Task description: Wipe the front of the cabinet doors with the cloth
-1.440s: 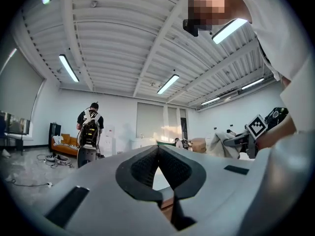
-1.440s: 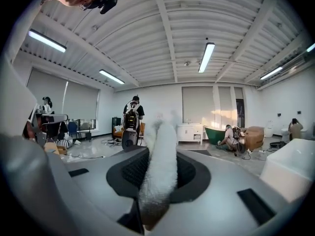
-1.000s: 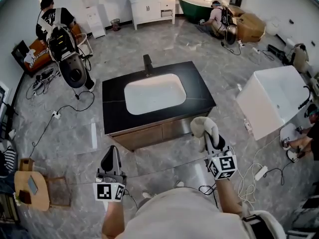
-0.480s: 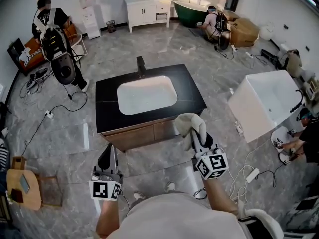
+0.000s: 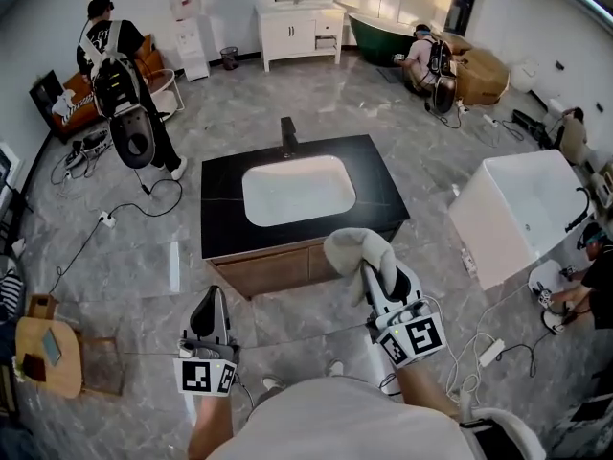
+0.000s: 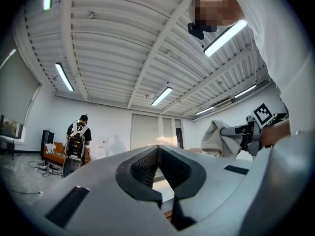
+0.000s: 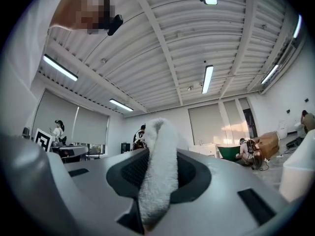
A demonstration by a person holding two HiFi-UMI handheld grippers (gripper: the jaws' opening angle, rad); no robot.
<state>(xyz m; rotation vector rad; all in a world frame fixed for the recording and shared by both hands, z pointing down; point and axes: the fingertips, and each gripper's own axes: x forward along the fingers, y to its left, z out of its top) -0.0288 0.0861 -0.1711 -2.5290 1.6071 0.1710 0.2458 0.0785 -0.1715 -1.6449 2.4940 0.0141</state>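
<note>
Position of left gripper [image 5: 212, 295]: in front of the left half of the vanity cabinet [image 5: 251, 274], apart from it, over the grey floor [image 5: 144, 257]. In the left gripper view its fingers [image 6: 147, 163] are closed tip to tip with nothing between them.

Landmark: the vanity cabinet has a black tabletop [image 5: 220, 209], a white basin [image 5: 298, 189] sunk in the tabletop, and a dark faucet [image 5: 286, 134] at the far edge. The wooden cabinet doors [image 5: 278, 268] face the person.

The right gripper [image 5: 376, 274] is at the cabinet's right front corner. Its fingers are clamped on the cloth [image 5: 356, 247], pale terry. In the right gripper view a fold of the cloth [image 7: 160, 171] is pinched between the fingers and rises above their tips. In the head view the bunched cloth overlaps the top edge of the right-hand door. Whether it touches the door cannot be told.
</note>
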